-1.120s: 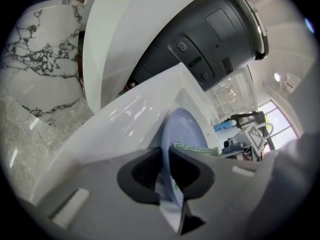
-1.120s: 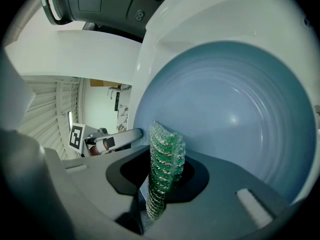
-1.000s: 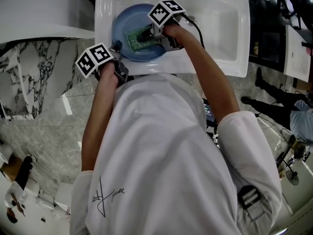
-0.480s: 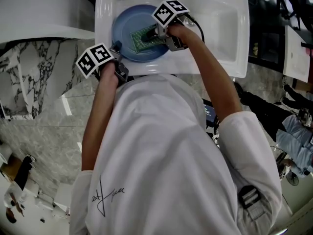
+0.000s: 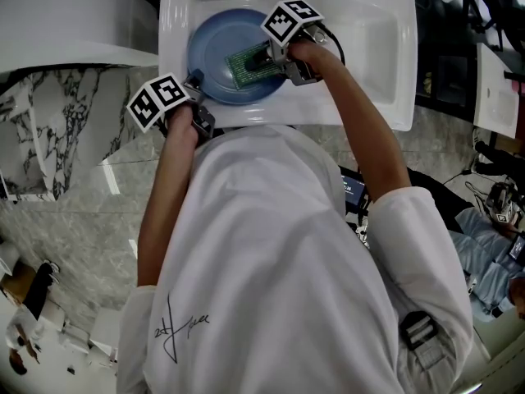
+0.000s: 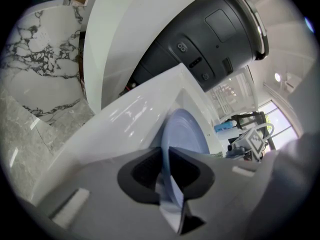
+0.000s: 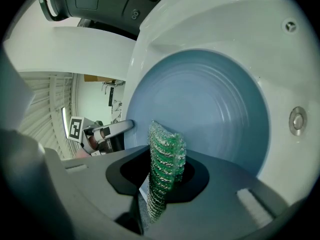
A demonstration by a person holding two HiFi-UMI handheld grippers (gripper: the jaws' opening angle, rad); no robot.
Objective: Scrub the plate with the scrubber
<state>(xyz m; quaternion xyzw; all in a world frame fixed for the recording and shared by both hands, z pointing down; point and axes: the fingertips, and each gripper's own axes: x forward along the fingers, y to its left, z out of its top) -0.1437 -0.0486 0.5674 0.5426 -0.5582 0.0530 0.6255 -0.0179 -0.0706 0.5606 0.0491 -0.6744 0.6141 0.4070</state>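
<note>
While plate [image 5: 210, 56] sits in sink [image 5: 376, 56], left tool [image 5: 196, 80] clamps it, right tool [image 5: 266, 57] clamps scrubber [image 5: 247, 66].

1. One plate [image 5: 212, 43] — blue, the only dish.
2. One scrubber [image 5: 250, 64], green.
3. Two grippers — the left gripper [image 5: 195, 79] and the right gripper [image 5: 267, 58], each with two jaws.
4. One sink [image 5: 381, 39], white.
5. One person [image 5: 271, 261].

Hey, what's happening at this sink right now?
A person is washing a blue plate in a white sink with two handheld grippers. The left gripper is clamped on the plate's near rim, steadying it. The right gripper grips a green scrubber, held against the plate's face.
</note>
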